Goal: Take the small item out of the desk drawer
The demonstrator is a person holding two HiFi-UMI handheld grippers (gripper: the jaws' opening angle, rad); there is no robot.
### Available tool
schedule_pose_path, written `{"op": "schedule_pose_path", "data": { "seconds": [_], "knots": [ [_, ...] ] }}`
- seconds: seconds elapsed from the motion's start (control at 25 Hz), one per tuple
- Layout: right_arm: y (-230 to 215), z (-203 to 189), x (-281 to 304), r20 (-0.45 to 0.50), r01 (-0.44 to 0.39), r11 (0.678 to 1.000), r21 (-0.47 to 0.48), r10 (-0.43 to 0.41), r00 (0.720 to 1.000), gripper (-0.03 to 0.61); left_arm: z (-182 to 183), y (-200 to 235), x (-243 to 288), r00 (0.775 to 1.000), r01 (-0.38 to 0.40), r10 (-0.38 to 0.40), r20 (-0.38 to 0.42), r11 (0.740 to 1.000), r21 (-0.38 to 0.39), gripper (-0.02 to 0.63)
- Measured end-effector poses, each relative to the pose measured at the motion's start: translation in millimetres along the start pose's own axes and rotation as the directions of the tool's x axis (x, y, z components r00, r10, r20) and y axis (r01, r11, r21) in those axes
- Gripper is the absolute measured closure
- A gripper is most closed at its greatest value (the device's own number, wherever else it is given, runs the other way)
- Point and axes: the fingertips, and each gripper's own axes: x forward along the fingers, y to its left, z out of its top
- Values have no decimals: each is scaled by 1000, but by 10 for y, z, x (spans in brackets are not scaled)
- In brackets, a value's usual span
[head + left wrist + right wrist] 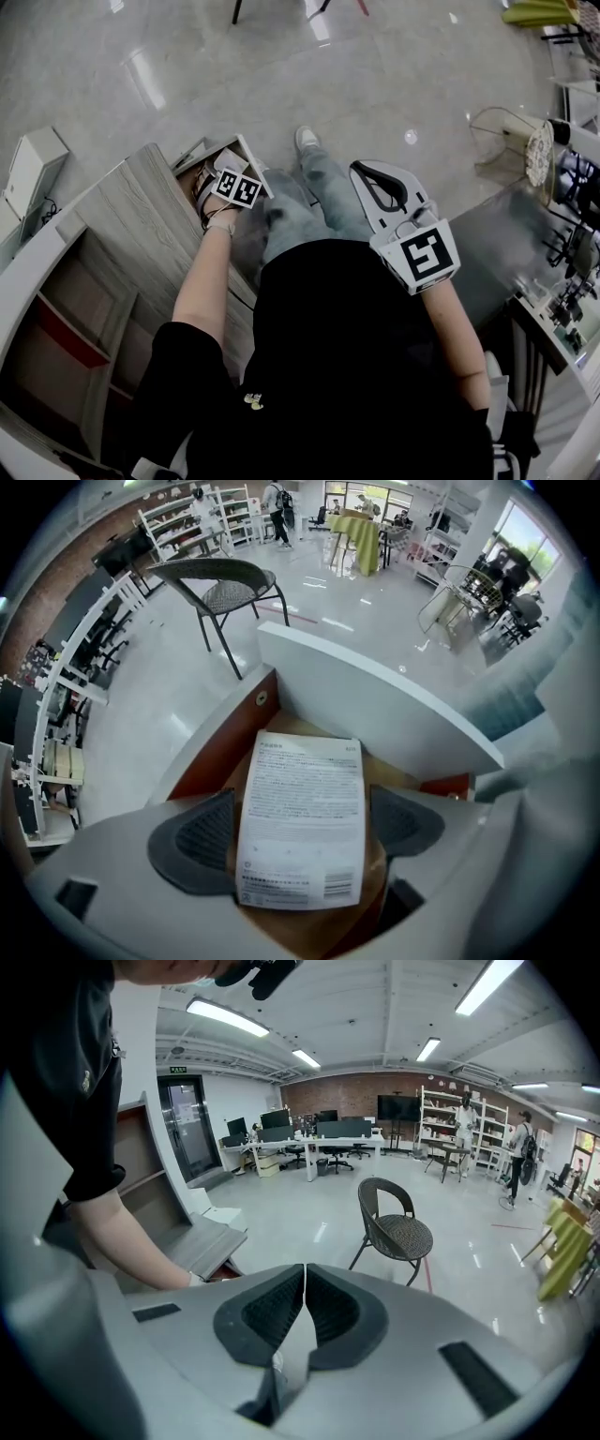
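Note:
The desk drawer [375, 705] stands pulled out, with a white front panel, red-brown side walls and a wooden bottom. In it lies a small flat white packet [300, 799] covered in fine print, with a barcode at its near end. My left gripper [300, 832] reaches down into the drawer with its jaws spread wide. The packet lies lengthwise between the dark pads [197, 841], which do not clamp it. In the head view the left gripper [225, 187] is at the open drawer [202, 155]. My right gripper [375, 183] hangs in front of the body, shut and empty, its pads [272, 1312] meeting.
The wood-grain desk top [141, 216] runs along the left, with open shelving [66, 337] below. A dark chair [220, 588] stands on the glossy floor beyond the drawer. A glass table [525, 244] and a wire frame [497, 131] are to the right. The person's legs stand beside the drawer.

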Motion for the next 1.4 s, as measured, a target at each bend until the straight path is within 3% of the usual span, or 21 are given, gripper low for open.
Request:
{"op": "schedule_pose_path", "data": {
  "seconds": [0.64,0.88,1.4],
  "knots": [
    [-67,-88,-85,-20,26,1000,1,-26,999,581,-9,-28,89,1000,7,-7,-25,1000,-5,170],
    [-95,-79,-108,-6,29,1000,10,-29,1000,581,11,-56,-1,999,34,-35,-9,994,-105,170],
    [-30,78,-107,48,-16,999,-34,18,999,581,98,-76,-474,996,71,-57,63,968,-242,170]
  ]
}}
